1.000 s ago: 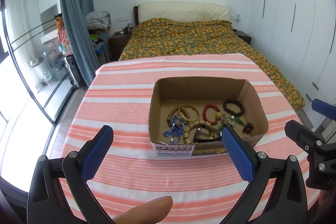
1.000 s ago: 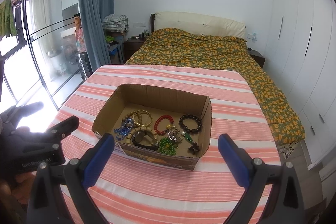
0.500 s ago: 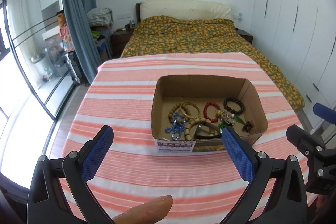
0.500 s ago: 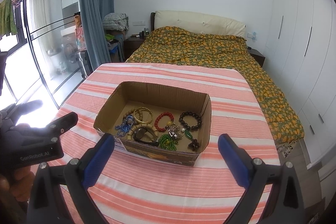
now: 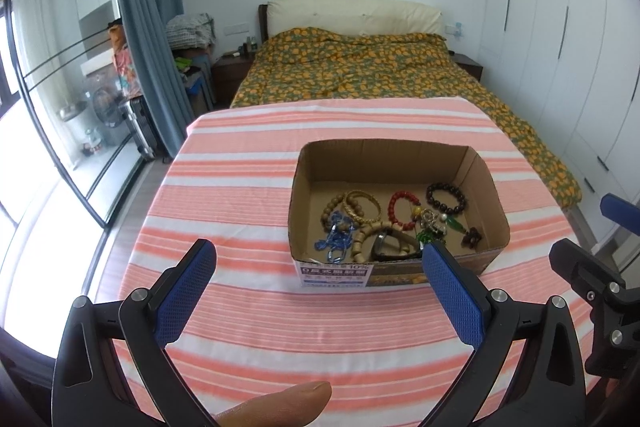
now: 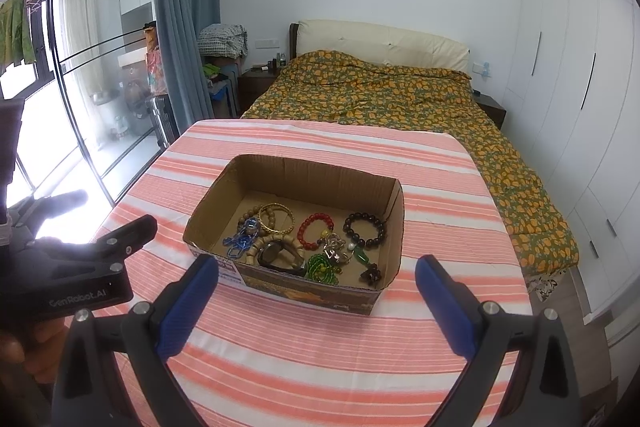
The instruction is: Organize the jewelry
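Note:
An open cardboard box stands on the striped table; it also shows in the right wrist view. Inside lie a dark bead bracelet, a red bead bracelet, a gold bangle, a blue chain, a watch and green beads. My left gripper is open and empty, held in front of the box. My right gripper is open and empty, also in front of the box.
A bed with a patterned cover stands behind the table. White wardrobes line the right wall. A blue curtain and glass doors are at the left. The other gripper shows at each view's edge.
Both grippers have drawn back and up from the box, so it looks smaller and farther. The jaws stay open.

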Demonstrator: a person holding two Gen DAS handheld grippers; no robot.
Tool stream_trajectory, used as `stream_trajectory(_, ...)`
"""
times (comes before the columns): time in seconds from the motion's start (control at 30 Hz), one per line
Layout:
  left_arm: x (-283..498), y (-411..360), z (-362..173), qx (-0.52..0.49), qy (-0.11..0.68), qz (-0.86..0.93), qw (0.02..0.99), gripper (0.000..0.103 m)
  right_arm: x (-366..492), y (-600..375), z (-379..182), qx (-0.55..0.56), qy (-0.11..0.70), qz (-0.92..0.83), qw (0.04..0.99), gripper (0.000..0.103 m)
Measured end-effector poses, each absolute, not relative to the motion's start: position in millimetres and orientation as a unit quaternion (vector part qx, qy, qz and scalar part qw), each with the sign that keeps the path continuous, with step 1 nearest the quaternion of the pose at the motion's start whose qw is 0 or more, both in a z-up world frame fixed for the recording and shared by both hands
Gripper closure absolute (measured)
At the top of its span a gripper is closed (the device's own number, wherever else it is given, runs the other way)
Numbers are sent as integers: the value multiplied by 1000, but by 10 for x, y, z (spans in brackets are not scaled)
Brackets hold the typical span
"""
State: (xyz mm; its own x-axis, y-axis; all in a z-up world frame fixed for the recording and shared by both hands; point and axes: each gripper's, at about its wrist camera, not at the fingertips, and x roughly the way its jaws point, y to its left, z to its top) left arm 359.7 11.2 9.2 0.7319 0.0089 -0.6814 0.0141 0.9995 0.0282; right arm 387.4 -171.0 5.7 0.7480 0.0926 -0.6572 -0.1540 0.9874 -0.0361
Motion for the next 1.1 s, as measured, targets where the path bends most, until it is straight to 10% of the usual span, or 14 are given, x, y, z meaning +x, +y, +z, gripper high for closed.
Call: stream_trajectory(1.1, 3550, 70, 39, 3, 377, -8, 926, 0, 3785, -1780, -50, -47, 359, 55, 930, 2)
